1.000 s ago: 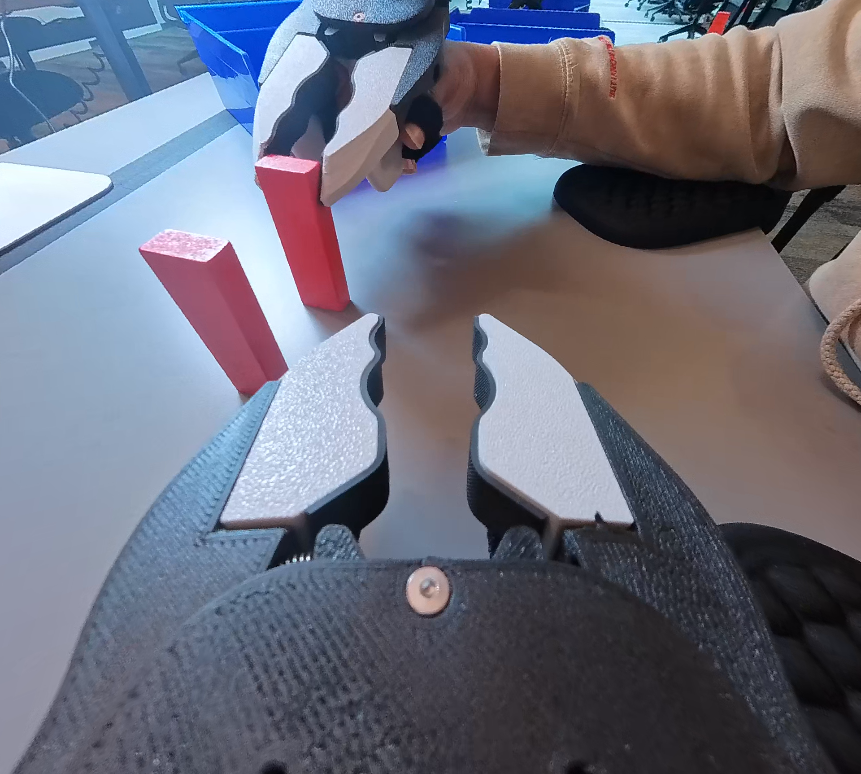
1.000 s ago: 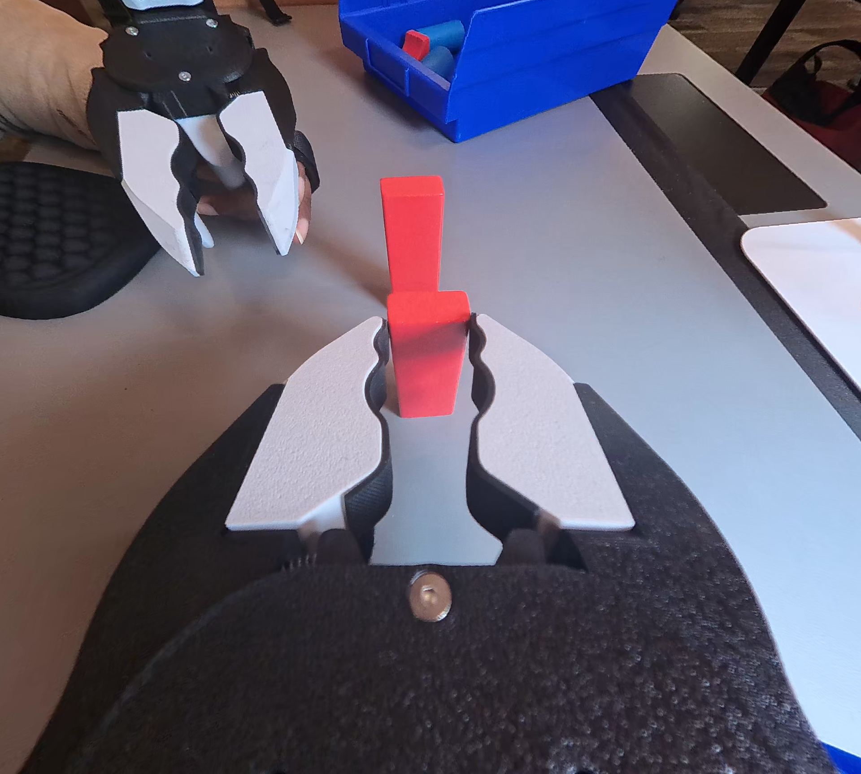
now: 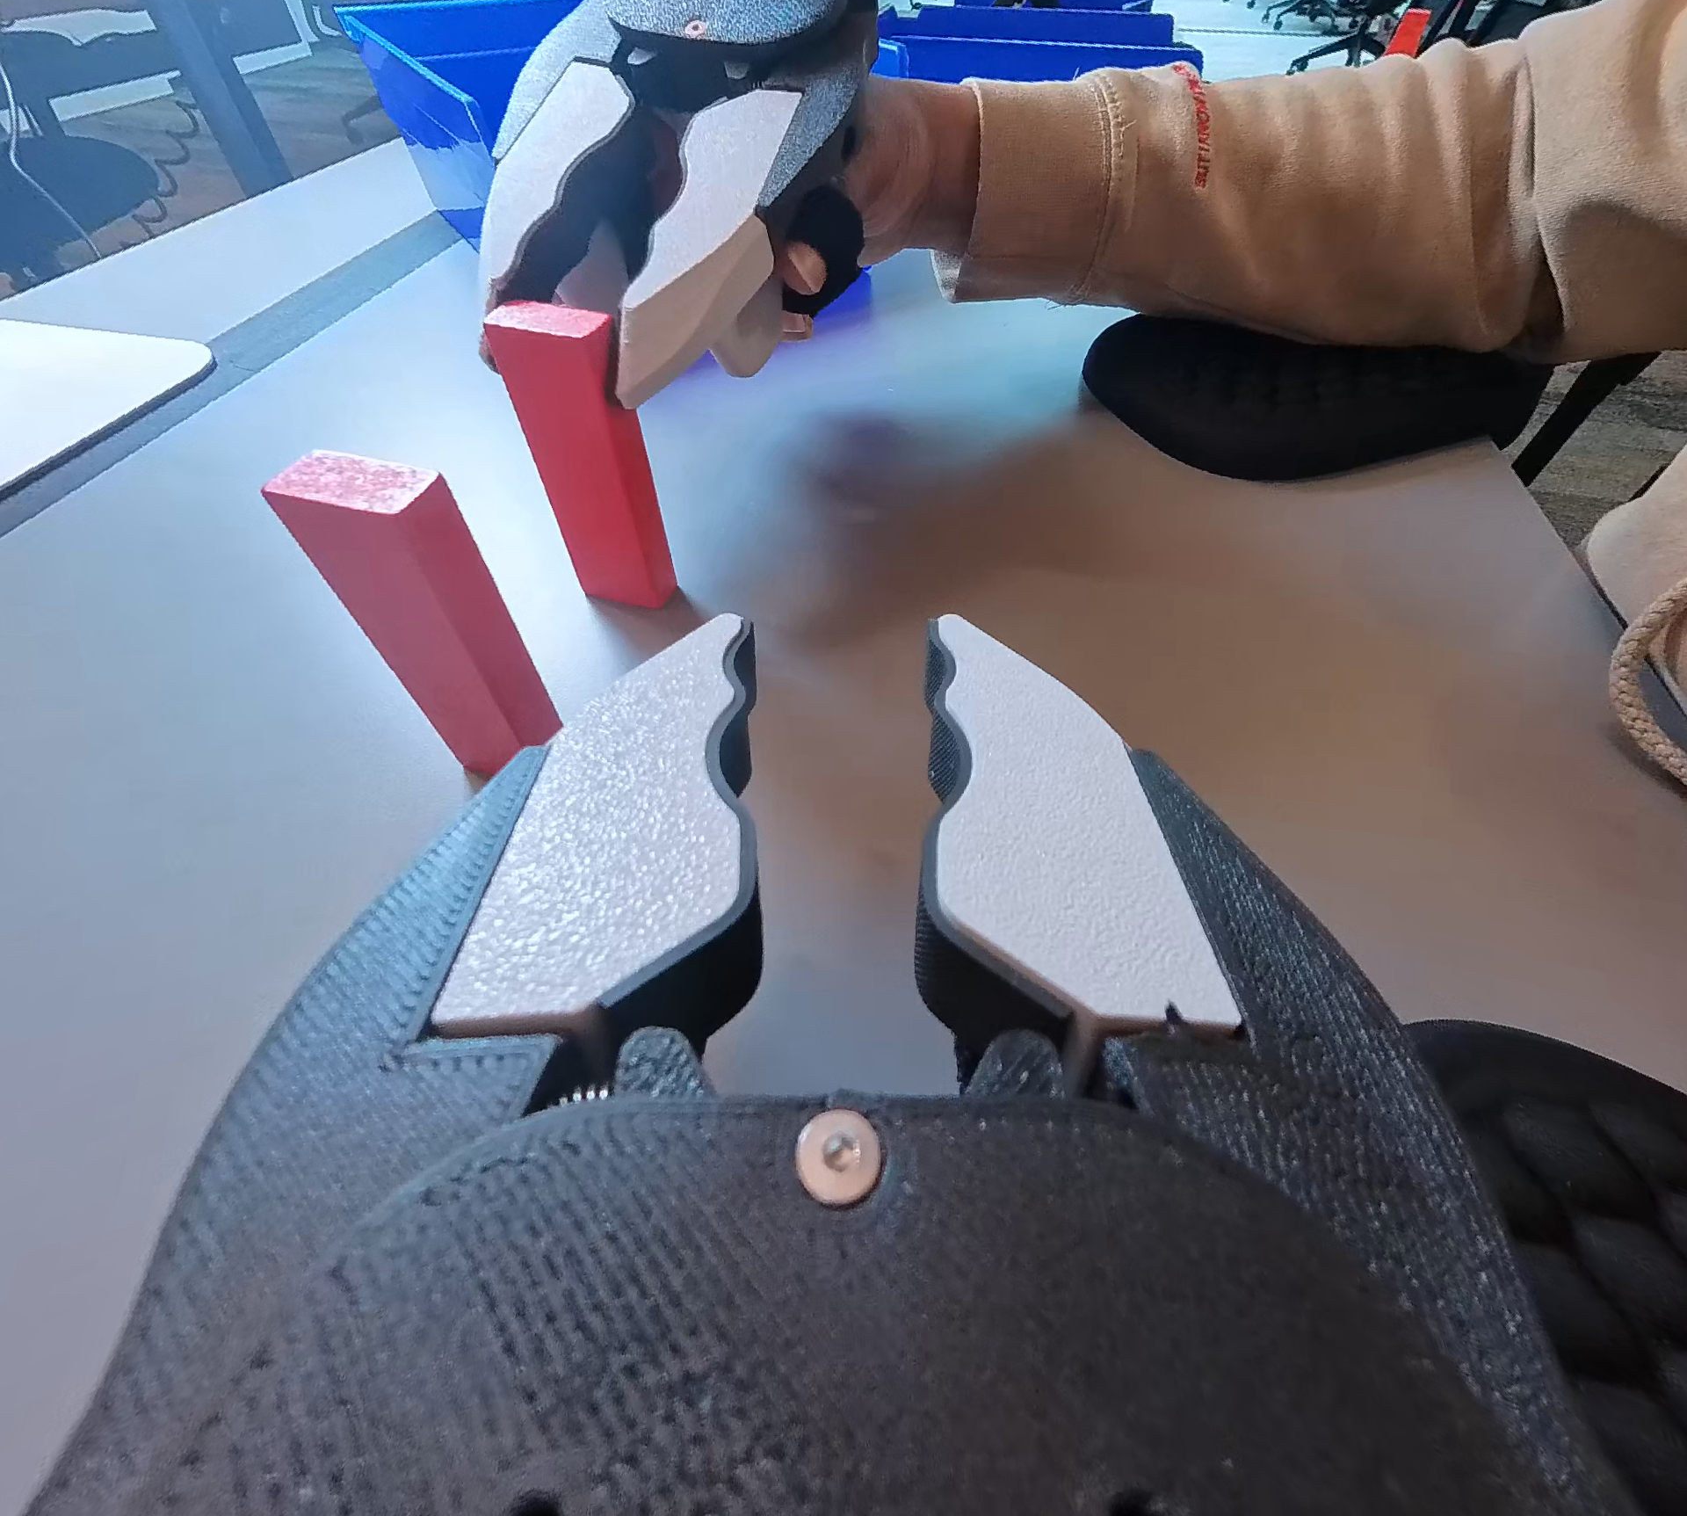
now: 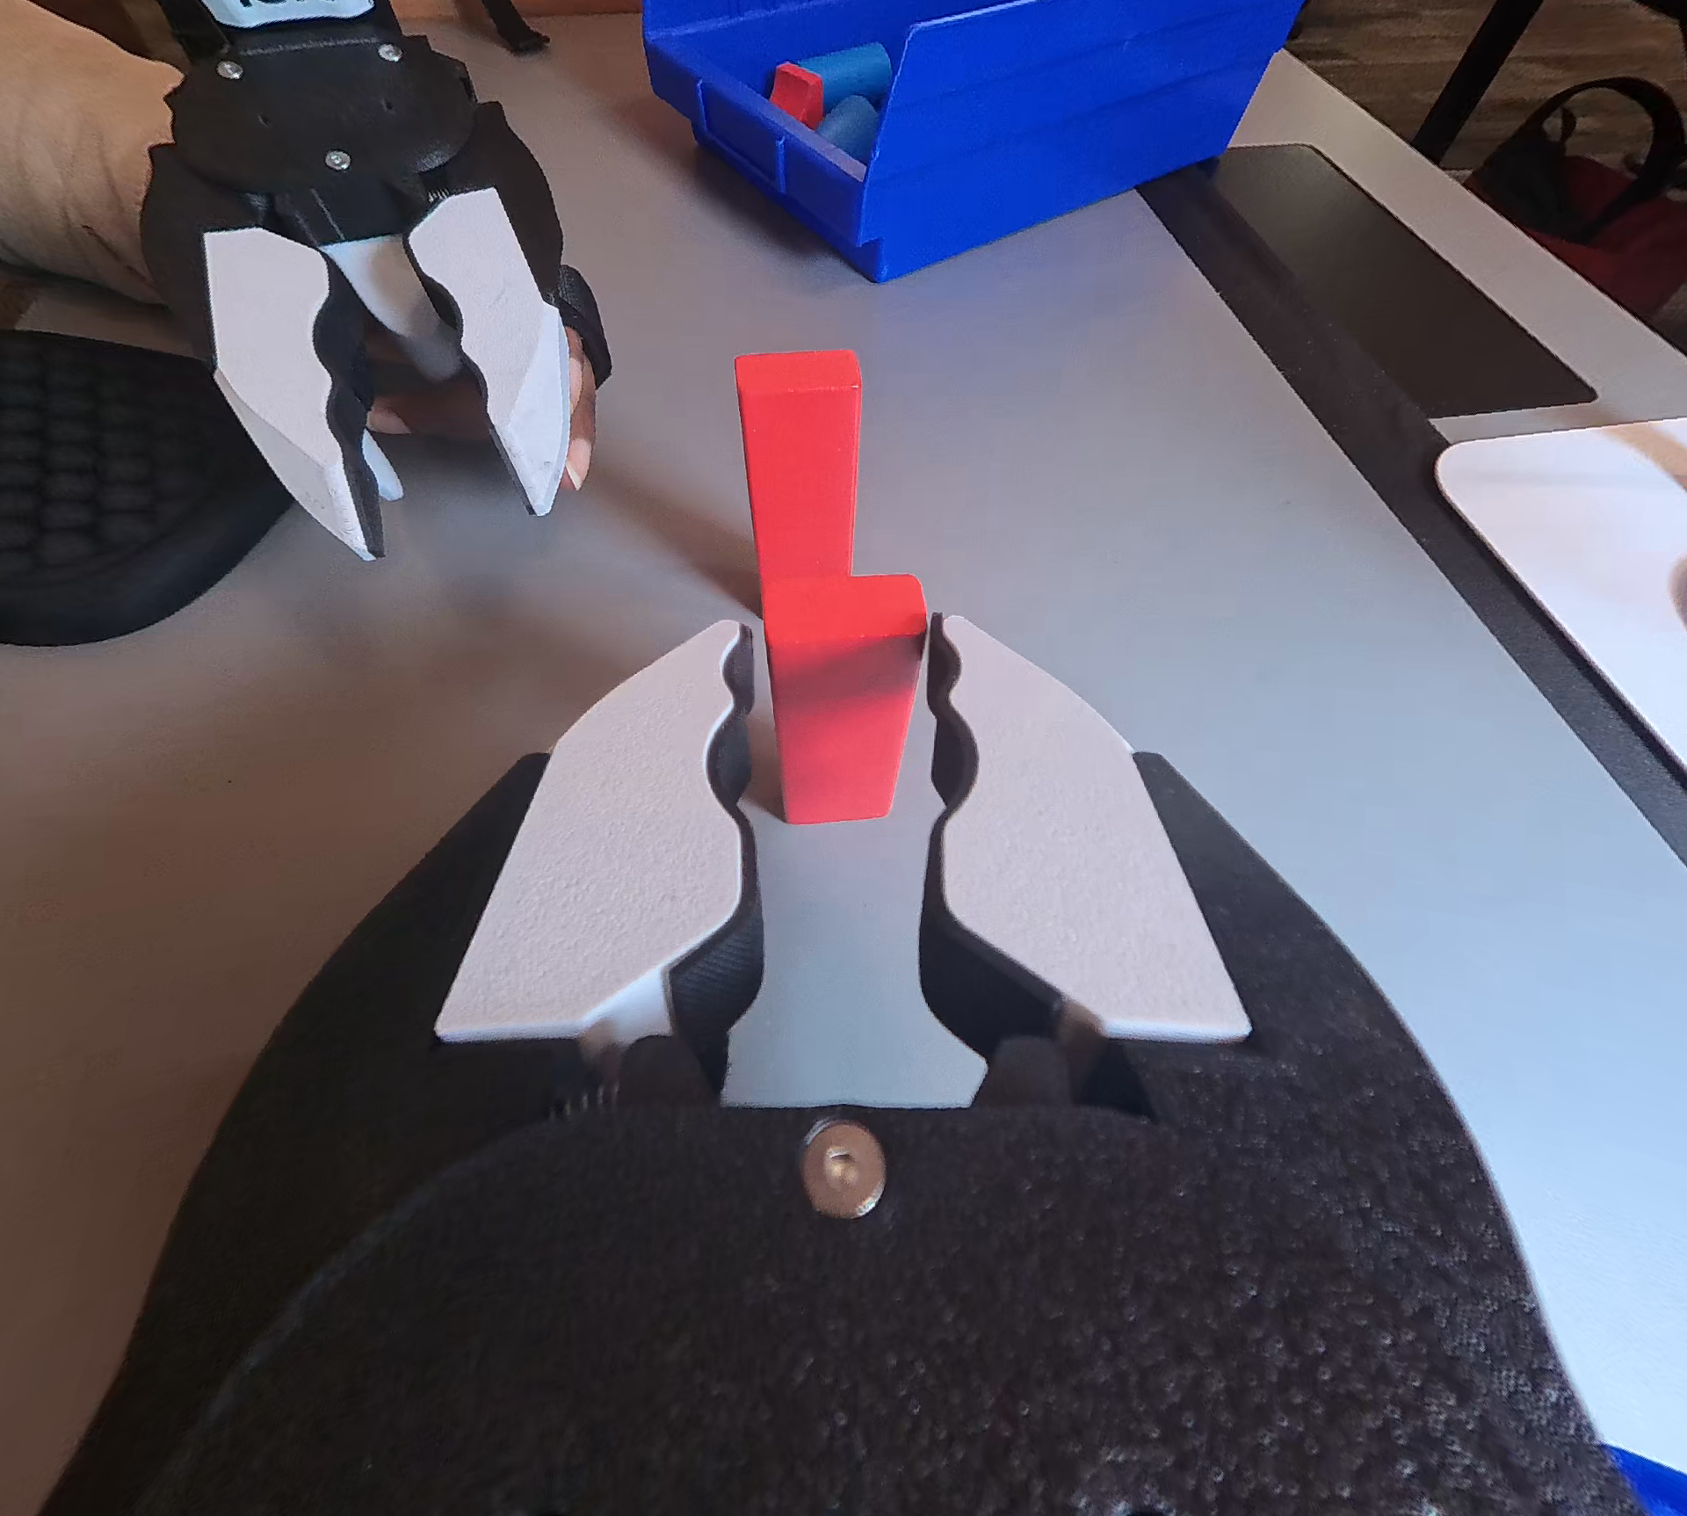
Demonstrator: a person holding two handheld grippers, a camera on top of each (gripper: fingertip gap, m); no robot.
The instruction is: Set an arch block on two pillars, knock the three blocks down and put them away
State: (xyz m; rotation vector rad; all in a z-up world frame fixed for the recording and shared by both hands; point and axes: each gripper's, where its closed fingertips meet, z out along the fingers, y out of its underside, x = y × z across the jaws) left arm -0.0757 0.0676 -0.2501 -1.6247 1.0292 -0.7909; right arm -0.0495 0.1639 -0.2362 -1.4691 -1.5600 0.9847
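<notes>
Two red pillar blocks stand upright on the grey table. In the right wrist view the near pillar point(image 4: 840, 705) stands between the jaws of my right gripper point(image 4: 840, 628), which are slightly wider than its top, with a thin gap on the left. The far pillar point(image 4: 799, 459) stands free behind it. In the left wrist view the right gripper point(image 3: 561, 354) straddles the top of one pillar point(image 3: 584, 459), and the other pillar point(image 3: 411, 605) stands to its left. My left gripper point(image 3: 840, 628) is open and empty, also visible in the right wrist view point(image 4: 452, 527).
A blue bin point(image 4: 1050, 130) at the back holds blue cylinders and a red curved piece point(image 4: 799, 89). A white board point(image 4: 1570, 550) lies at the right. A black padded rest point(image 4: 91, 486) lies by the left hand. A dark strip point(image 4: 1369, 285) runs across the table.
My right gripper's jaws have widened a little around the near pillar's top. The pillars and the left gripper have hardly moved.
</notes>
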